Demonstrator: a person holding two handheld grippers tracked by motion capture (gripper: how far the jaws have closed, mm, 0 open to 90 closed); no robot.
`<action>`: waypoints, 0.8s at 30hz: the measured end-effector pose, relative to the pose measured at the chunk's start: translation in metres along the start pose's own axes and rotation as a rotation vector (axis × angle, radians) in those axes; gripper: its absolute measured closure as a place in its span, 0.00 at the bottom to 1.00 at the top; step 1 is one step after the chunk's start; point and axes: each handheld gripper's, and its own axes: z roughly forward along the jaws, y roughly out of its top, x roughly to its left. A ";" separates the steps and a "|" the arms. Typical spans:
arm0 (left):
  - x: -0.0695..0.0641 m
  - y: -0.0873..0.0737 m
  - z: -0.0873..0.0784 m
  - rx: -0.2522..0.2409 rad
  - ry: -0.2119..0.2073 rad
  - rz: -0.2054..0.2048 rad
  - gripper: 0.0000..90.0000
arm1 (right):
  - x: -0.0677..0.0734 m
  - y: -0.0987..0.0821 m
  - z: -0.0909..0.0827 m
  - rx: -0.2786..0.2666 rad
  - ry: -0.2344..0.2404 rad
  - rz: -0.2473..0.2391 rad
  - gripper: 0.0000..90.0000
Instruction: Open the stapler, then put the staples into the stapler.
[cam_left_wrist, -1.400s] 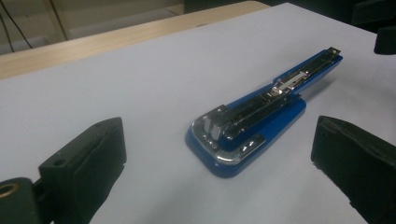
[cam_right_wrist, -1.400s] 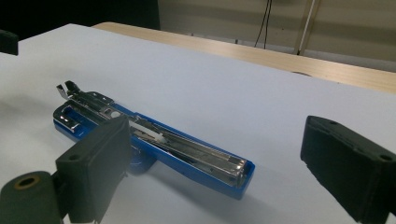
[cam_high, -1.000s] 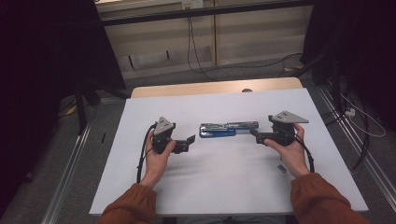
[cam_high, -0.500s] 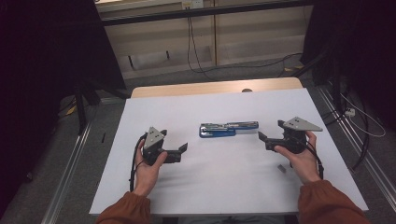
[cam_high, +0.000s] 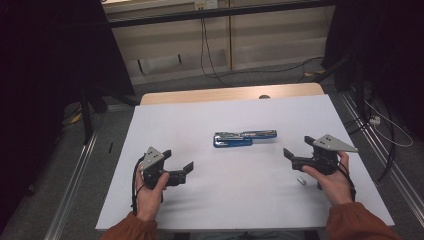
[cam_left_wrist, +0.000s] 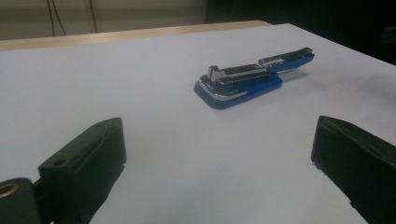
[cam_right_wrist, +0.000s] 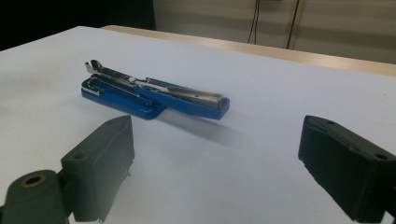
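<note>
Lying flat on one smooth white table (cam_high: 225, 200), one long blue-and-chrome stapler (cam_high: 244, 138) is swung open; left gripper (cam_high: 181, 170) and right gripper (cam_high: 295, 150), blocky black, gape empty.

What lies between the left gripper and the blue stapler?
Nothing: only bare white table lies between the left gripper and the stapler. The high view and the left gripper view both show this.

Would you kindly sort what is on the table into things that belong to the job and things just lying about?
In the job: blue stapler, opened flat; left gripper and right gripper, both open.
Lying about: small silvery piece beside the right hand; white table sheet.
</note>
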 end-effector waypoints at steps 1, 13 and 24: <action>0.000 0.000 0.000 0.000 0.000 0.000 0.04 | 0.000 0.000 0.000 0.000 0.000 0.000 0.12; -0.008 -0.006 -0.018 0.005 0.000 0.019 0.03 | 0.004 -0.006 -0.018 0.004 -0.003 -0.007 0.15; -0.007 -0.007 -0.013 0.006 -0.011 -0.005 0.03 | 0.006 -0.004 -0.018 0.125 0.030 0.027 0.13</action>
